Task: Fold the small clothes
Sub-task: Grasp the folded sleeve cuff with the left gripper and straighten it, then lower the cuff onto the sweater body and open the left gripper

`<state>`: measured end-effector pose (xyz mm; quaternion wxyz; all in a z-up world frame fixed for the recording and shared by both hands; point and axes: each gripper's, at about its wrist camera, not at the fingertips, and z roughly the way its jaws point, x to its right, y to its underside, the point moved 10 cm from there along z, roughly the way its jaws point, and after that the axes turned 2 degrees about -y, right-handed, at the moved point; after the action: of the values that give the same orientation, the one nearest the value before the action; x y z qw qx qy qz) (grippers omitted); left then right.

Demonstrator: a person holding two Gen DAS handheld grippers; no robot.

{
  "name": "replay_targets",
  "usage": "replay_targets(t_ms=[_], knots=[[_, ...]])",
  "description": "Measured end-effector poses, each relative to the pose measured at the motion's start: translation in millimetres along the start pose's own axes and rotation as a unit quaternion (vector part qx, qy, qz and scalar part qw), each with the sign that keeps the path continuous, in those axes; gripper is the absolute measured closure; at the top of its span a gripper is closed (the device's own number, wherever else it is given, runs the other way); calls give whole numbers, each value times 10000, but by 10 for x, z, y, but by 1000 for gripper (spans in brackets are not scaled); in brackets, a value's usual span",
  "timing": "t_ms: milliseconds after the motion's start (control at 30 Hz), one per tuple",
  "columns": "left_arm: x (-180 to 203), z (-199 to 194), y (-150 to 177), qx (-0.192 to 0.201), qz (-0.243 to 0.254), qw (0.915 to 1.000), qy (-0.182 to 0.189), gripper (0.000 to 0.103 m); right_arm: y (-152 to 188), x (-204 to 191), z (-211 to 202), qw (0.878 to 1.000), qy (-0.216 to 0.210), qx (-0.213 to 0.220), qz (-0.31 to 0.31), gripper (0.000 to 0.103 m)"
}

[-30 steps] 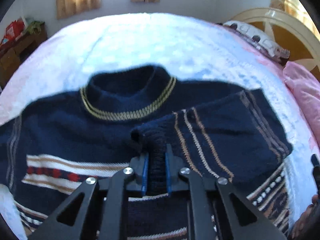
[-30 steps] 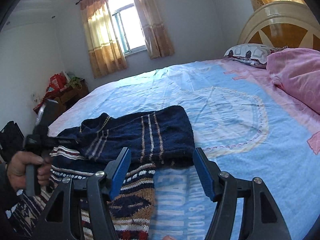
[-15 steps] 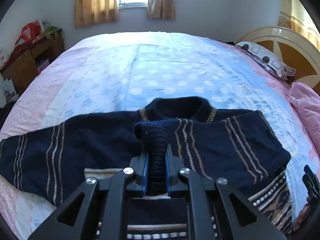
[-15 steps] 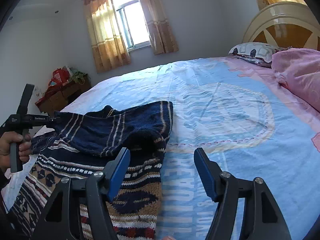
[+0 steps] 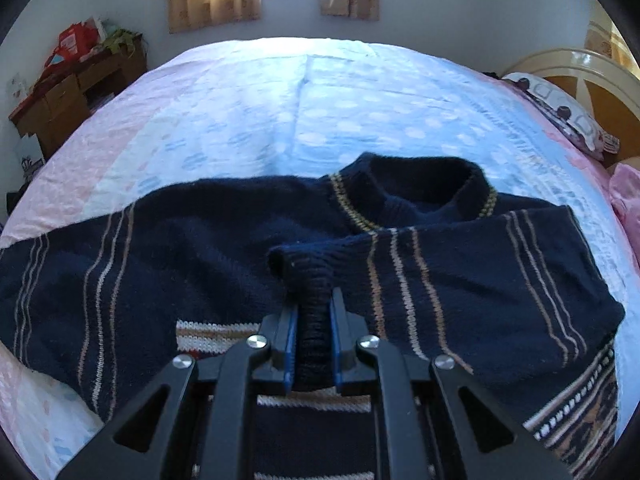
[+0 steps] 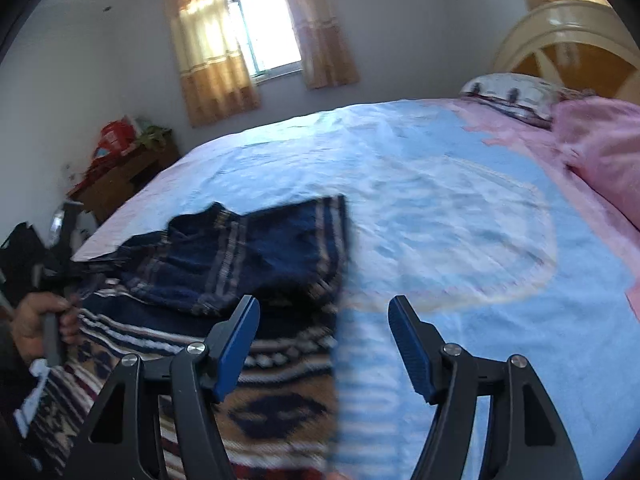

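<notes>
A small navy knit sweater [image 5: 208,248] with tan stripes and a patterned hem lies on the bed. My left gripper [image 5: 313,312] is shut on the ribbed cuff [image 5: 308,276] of its right sleeve, which is folded across the chest below the collar [image 5: 416,196]. The other sleeve stretches out to the left. In the right wrist view the sweater [image 6: 248,256] lies left of centre. My right gripper [image 6: 324,320] is open and empty, just above the sweater's right edge.
The bed [image 5: 320,100] has a blue and pink sheet. A pillow [image 6: 508,88] and pink quilt [image 6: 600,140] lie by the headboard at right. A wooden cabinet [image 5: 72,88] stands off the bed's far left corner. The hand holding the left gripper [image 6: 36,324] shows at left.
My left gripper has carried the sleeve cuff left across the sweater's chest, and the collar now shows to the right. My right gripper has shifted, so the sweater sits further left in its view.
</notes>
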<state>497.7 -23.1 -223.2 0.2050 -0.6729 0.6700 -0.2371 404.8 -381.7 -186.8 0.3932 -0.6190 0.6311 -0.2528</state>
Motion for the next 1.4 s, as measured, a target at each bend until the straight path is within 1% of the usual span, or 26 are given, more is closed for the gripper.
replay_targets(t_ms=[100,200,267,333,367,400,433,567,600,667,700,733,800,833,867,900,933,967,1000,1100,1167,1200,1233,1267,1300,1400], knots=[[-20,60,38,-6,-81,10000,29,88,-133,-139,183,9994,-87,-148,-304,35],[-14,91,84,51,-29,10000,6,88,-130,-256,506,9963,-417,-606,-434,35],[-25,112,92,82,-45,10000,26,88,-11,-273,717,9930,-551,-970,-397,36],[-52,133,83,96,-118,9998,86,87,193,-295,846,9882,-673,-1315,-408,40],[-71,147,72,97,-159,9997,134,87,324,-320,875,9847,-742,-1513,-440,40],[-88,162,56,106,-183,9997,149,85,384,-336,856,9846,-676,-1491,-607,40],[-107,181,38,111,-216,9995,178,85,419,-367,808,9836,-576,-1478,-853,40],[-178,249,-16,147,-505,9979,389,84,454,-468,727,9751,-580,-1823,-1118,40],[-184,247,-14,163,-540,9976,406,81,385,-473,699,9763,-529,-1756,-1152,40],[-196,225,-6,208,-602,9971,426,80,139,-524,629,9832,-536,-1400,-1038,40],[-209,214,-3,221,-634,9968,440,76,70,-549,617,9849,-595,-1312,-958,40],[-232,198,0,247,-697,9963,432,70,-18,-581,629,9867,-681,-1214,-837,40],[-294,161,-1,326,-807,9955,363,57,-70,-636,762,9863,-803,-1282,-661,40],[-316,138,-5,374,-853,9950,373,52,-41,-630,854,9856,-737,-1375,-656,40],[-358,120,5,410,-895,9948,271,47,11,-618,936,9846,-668,-1482,-645,40],[-404,127,23,390,-934,9948,128,35,127,-590,1012,9817,-651,-1696,-572,40],[-434,140,38,351,-985,9945,82,34,299,-532,1076,9768,-639,-1999,-424,41],[-444,155,46,309,-1019,9943,112,34,384,-505,1075,9761,-705,-2027,-339,41],[-446,167,47,293,-1015,9944,97,34,427,-504,994,9786,-752,-1876,-397,41],[-375,197,44,253,-746,9968,-162,32,475,-516,871,9783,-645,-1873,-610,40],[-340,204,47,243,-602,9975,-278,29,355,-555,798,9785,-673,-1864,-569,41],[-335,203,48,247,-566,9976,-308,27,236,-585,748,9807,-806,-1723,-454,41],[-332,204,49,252,-559,9977,-291,26,48,-636,695,9847,-911,-1441,-372,41],[-333,207,51,247,-569,9977,-263,25,-60,-650,693,9873,-872,-1279,-367,41],[-336,214,54,231,-592,9977,-218,23,-172,-642,723,9904,-710,-1128,-381,41],[-310,221,63,200,-564,9982,-101,14,-351,-497,1044,9908,102,-1206,-611,41]])
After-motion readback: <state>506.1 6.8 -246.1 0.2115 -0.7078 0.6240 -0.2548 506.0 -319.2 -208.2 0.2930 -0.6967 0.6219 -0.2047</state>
